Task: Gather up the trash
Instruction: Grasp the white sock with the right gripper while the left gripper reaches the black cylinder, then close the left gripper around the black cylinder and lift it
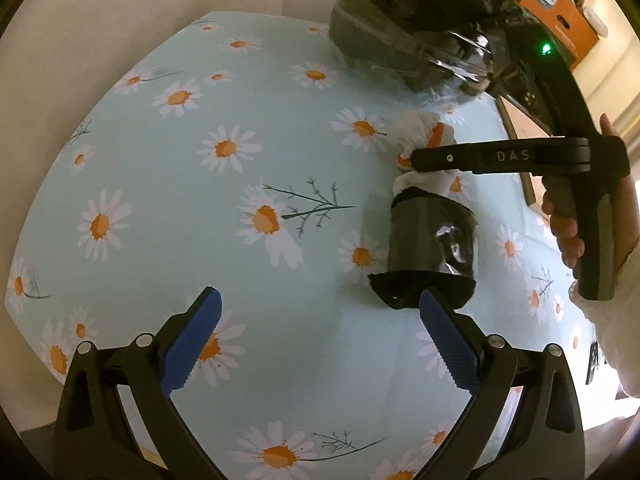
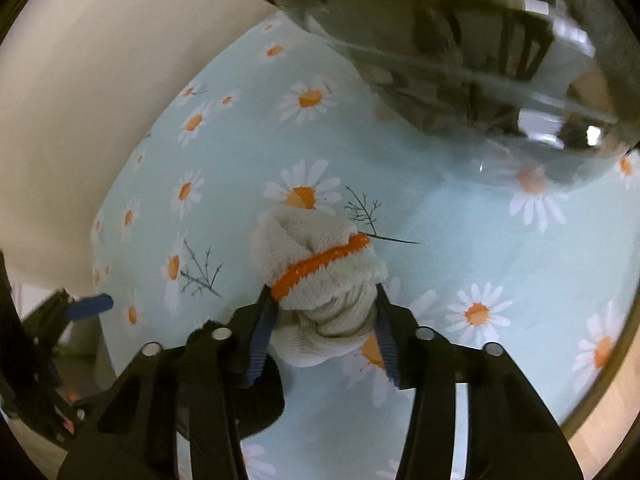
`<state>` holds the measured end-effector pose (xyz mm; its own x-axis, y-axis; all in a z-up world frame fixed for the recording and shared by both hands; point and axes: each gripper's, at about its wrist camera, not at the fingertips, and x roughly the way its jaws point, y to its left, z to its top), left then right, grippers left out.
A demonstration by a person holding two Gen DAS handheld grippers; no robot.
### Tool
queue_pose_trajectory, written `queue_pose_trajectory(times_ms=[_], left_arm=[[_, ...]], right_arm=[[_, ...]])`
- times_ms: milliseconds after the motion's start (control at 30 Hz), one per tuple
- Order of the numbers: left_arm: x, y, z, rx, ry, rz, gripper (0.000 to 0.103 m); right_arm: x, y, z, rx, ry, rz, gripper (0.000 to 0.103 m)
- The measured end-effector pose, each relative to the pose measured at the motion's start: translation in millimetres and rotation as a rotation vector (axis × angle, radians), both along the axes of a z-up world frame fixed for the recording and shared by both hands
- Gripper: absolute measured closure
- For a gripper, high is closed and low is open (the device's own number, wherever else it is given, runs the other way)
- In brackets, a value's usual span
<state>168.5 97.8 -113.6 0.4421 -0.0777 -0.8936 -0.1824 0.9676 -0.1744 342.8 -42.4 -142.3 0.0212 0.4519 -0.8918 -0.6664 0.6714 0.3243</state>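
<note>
A: What does the surface look like?

B: The table (image 1: 168, 184) wears a pale blue cloth printed with white and orange daisies and thin grey sprigs. A cream wall (image 1: 120, 12) rises right behind its far edge, and an orange box (image 1: 560, 20) sits in the room beyond the right corner.

A: And the trash?

B: A balled white cloth with an orange band (image 2: 320, 272) lies on the tablecloth. The right gripper (image 2: 324, 312) has its two blue-padded fingers (image 2: 262, 328) on either side of it, closed in against the bundle. From the left wrist view the same bundle (image 1: 420, 128) shows behind that gripper's black finger (image 1: 452, 159).

A: Anything else nearby?

B: A black roll wrapped partly in clear film (image 1: 432, 240) lies just beside the white cloth, nearer the left gripper (image 1: 320, 336). That gripper hangs above the table with its jaws spread wide and nothing between them. A shiny transparent container (image 2: 480, 60) stands at the far right of the table.
</note>
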Motion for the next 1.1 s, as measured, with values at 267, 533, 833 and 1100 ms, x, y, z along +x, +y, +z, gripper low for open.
queue_pose_trajectory(times_ms=[267,533,833,1100], left_arm=[[12,-20,-7,-0.007,0.029,-0.081,0.006],[27,-47,-14,-0.024,0.057,-0.124,0.006],[53,-77,-19,0.011,0.074,-0.163,0.006],[64,-70,-30,-0.011,0.113,-0.072,0.041]], right_arm=[[-7,-53,10,-0.034,-0.016,-0.073,0.062],[-19,-124,15,-0.084,-0.033,-0.178,0.062],[-58,-156,32,-0.058,0.000,-0.193,0.062],[-89,-182,37,-0.072,-0.020,-0.217,0.061]])
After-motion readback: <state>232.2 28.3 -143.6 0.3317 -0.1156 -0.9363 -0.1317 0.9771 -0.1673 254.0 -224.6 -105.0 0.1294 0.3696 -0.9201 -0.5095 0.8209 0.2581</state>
